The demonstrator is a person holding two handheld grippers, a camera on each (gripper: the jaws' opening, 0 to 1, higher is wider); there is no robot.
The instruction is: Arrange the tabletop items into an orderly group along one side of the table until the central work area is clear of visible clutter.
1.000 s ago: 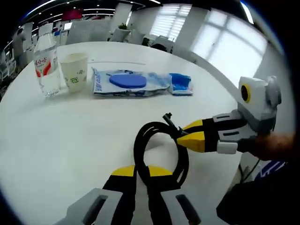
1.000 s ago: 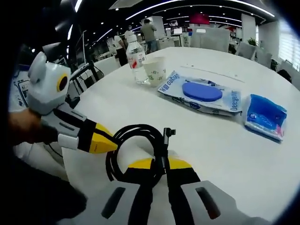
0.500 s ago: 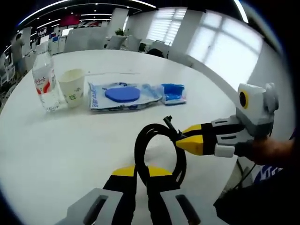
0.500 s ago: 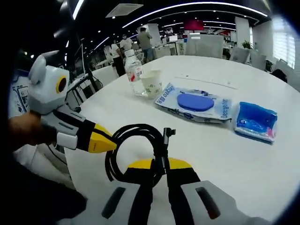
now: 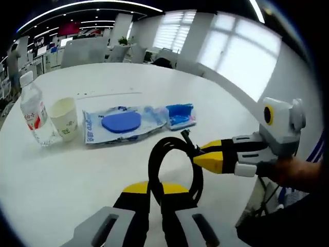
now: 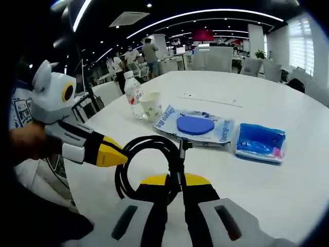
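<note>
A coiled black cable [image 5: 152,163] hangs above the white round table [image 5: 77,170], held from two sides. My left gripper [image 5: 156,186] is shut on the loop's lower part. My right gripper [image 5: 198,156] comes in from the right, shut on the cable's plug end. In the right gripper view the same cable [image 6: 149,139] sits in my right gripper [image 6: 175,180], with the left gripper [image 6: 122,156] pinching its left side. Farther back on the table stand a water bottle [image 5: 33,116] and a paper cup [image 5: 62,118], beside a wipes pack [image 5: 121,126] and a small blue pack [image 5: 180,114].
The right gripper view has the bottle [image 6: 133,95], cup [image 6: 151,107], wipes pack [image 6: 194,126] and blue pack [image 6: 259,143] in a row across the table [image 6: 288,185]. Chairs [image 6: 105,92] ring the table. People [image 6: 149,51] stand far behind.
Both views have pulled back and up, so the row of items looks smaller and farther. Both grippers keep the same hold on the cable.
</note>
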